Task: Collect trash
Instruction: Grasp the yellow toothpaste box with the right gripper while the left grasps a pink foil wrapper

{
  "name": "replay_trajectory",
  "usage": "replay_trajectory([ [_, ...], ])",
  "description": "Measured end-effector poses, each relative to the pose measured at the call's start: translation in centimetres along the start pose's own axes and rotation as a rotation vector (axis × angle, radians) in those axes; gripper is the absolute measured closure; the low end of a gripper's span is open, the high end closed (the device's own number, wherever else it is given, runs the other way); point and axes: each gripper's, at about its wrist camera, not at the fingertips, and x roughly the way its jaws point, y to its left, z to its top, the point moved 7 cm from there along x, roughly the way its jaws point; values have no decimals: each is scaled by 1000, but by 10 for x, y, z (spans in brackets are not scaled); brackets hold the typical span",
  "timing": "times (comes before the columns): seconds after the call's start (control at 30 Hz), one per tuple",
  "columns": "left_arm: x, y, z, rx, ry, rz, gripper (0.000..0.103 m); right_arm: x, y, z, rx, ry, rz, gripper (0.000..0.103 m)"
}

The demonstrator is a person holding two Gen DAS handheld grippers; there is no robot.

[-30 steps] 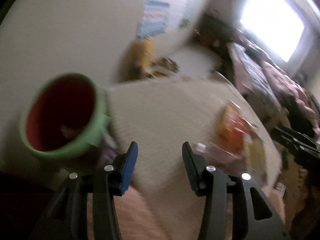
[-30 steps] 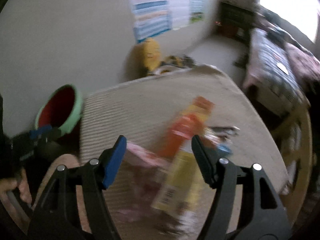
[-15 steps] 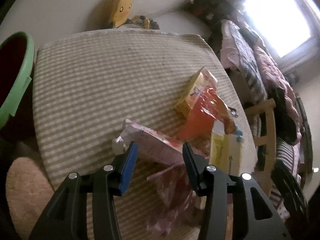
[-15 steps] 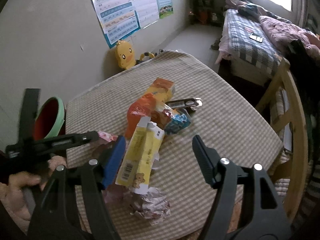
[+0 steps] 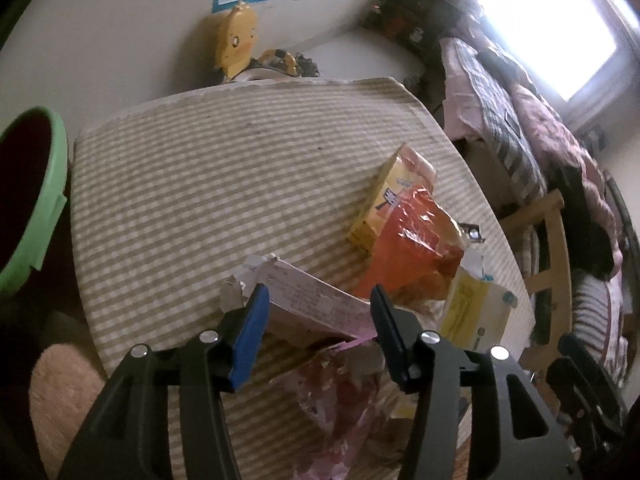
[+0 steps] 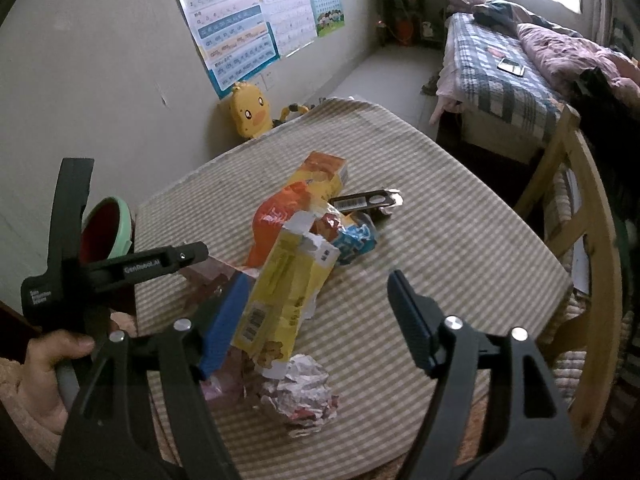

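By the wall I see a yellow duck toy point(image 6: 249, 114), posters point(image 6: 240, 20), and a bed point(image 6: 508, 80) near my wooden chair point(image 6: 592, 240).

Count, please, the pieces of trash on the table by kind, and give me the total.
Cardboard boxes: 3 (pink box, yellow box, yellow-orange box)
Plastic wrappers and bags: 3 (orange bag, blue wrapper, dark wrapper with a barcode)
Crumpled balls: 1 (foil-like ball)
Total: 7, as far as the pile shows.
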Motion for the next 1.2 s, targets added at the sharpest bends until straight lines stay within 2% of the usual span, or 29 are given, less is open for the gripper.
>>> replay_trajectory([
  [0.17, -5, 4, -2, -18, 14, -29, 46, 11, -2, -4, 22, 36, 24, 30],
  [0.3, -16, 14, -6, -35, 1, -40, 46, 34, -6, -10, 88, 106, 75, 30],
  [0.5, -39, 21, -11, 7, -38, -36, 46, 68, -8, -20, 170, 201, 136, 30],
  [0.7, -46, 29, -36, -17, 11, -65, 46, 89, -3, -18, 203, 231, 179, 31],
  [0.9, -37, 20, -62, 2, 72, -81, 46, 90, -5, -18, 213, 225, 208, 69],
  [1.03, -27, 6, -73, 47, 105, -85, 46, 82, -11, -16, 239, 203, 238, 80],
  [1.2, -17, -11, -84, 96, 134, -87, 46, 69, -13, -12, 233, 167, 244, 85],
])
